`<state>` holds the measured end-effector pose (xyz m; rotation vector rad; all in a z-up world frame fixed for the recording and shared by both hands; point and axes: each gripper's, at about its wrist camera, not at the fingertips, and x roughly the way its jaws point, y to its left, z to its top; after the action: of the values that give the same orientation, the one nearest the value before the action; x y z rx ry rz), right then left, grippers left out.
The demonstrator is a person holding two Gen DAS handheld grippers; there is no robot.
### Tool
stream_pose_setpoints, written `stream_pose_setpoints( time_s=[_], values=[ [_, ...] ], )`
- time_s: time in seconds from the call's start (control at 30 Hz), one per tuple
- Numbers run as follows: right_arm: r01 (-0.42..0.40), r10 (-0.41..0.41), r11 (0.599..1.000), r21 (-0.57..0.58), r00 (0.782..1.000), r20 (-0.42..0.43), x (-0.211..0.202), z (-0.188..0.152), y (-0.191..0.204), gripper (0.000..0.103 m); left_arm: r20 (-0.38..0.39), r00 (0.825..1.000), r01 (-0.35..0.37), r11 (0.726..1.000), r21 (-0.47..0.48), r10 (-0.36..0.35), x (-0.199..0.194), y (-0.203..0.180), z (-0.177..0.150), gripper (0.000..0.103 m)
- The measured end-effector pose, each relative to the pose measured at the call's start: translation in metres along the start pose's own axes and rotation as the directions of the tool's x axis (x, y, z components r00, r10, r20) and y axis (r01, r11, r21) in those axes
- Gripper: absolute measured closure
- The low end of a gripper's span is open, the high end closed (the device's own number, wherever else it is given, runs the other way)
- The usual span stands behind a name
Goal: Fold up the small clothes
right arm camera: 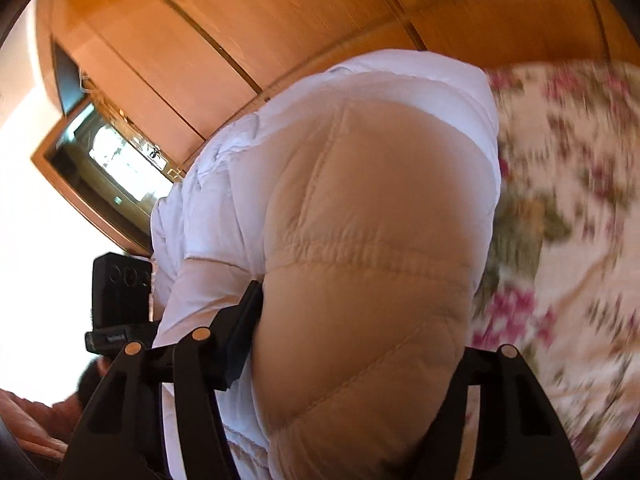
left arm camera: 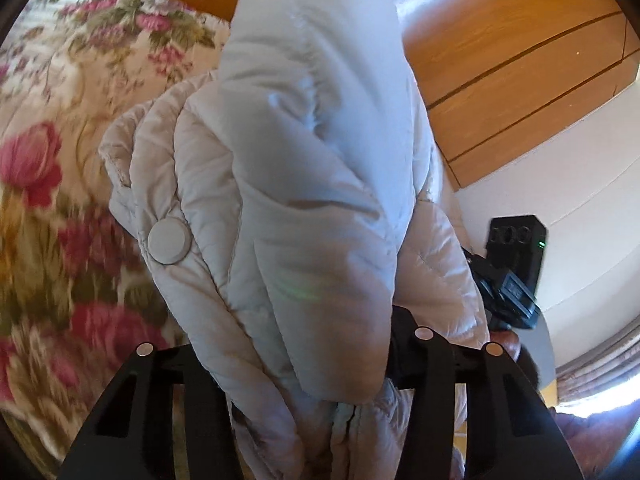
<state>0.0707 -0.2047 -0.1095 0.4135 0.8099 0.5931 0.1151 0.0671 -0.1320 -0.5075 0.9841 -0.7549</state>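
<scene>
A pale quilted puffer jacket (left arm camera: 304, 184) with a round snap button (left arm camera: 168, 241) hangs up in the air, bunched between both grippers. My left gripper (left arm camera: 320, 364) is shut on the jacket's lower folds; the fabric fills the gap between its black fingers (left arm camera: 434, 364). In the right wrist view the same jacket (right arm camera: 360, 240) bulges over my right gripper (right arm camera: 352, 344), which is shut on it, with padding squeezed between its black fingers (right arm camera: 240, 336). Each view shows the other gripper's black body beyond the jacket, in the left wrist view (left arm camera: 516, 264) and in the right wrist view (right arm camera: 120, 292).
A floral bedspread (left arm camera: 52, 200) lies below on the left, also in the right wrist view (right arm camera: 568, 216). Wooden wardrobe doors (left arm camera: 520, 40) stand behind, with a mirror (right arm camera: 116, 172). A white wall (left arm camera: 592, 216) and a curtain edge (left arm camera: 600, 364) are on the right.
</scene>
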Motion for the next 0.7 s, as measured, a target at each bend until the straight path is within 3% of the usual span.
stream_pose_setpoints(
  time_s=[0.17, 0.4, 0.6, 0.7],
  values=[
    [0.055, -0.048, 0.994, -0.094, 0.996, 0.069, 0.01, 0.031, 0.004, 0.046, 0.053, 0.997, -0.053, 0.997, 0.05, 0.05, 0.014, -0.014, 0.034, 0.056],
    [0.131, -0.105, 0.968, -0.213, 0.986, 0.129, 0.036, 0.079, -0.005, 0.046, 0.083, 0.988, -0.14, 0.984, 0.112, 0.131, 0.046, -0.023, 0.11, 0.056],
    [0.136, -0.113, 0.97, -0.203, 0.986, 0.124, 0.068, 0.102, -0.039, 0.046, 0.096, 0.981, -0.173, 0.982, 0.073, 0.166, 0.079, -0.007, 0.163, 0.056],
    [0.133, -0.126, 0.986, -0.099, 0.989, 0.075, 0.086, 0.102, -0.069, 0.041, 0.07, 0.978, -0.199, 0.98, 0.033, 0.196, 0.112, 0.009, 0.182, 0.053]
  ],
)
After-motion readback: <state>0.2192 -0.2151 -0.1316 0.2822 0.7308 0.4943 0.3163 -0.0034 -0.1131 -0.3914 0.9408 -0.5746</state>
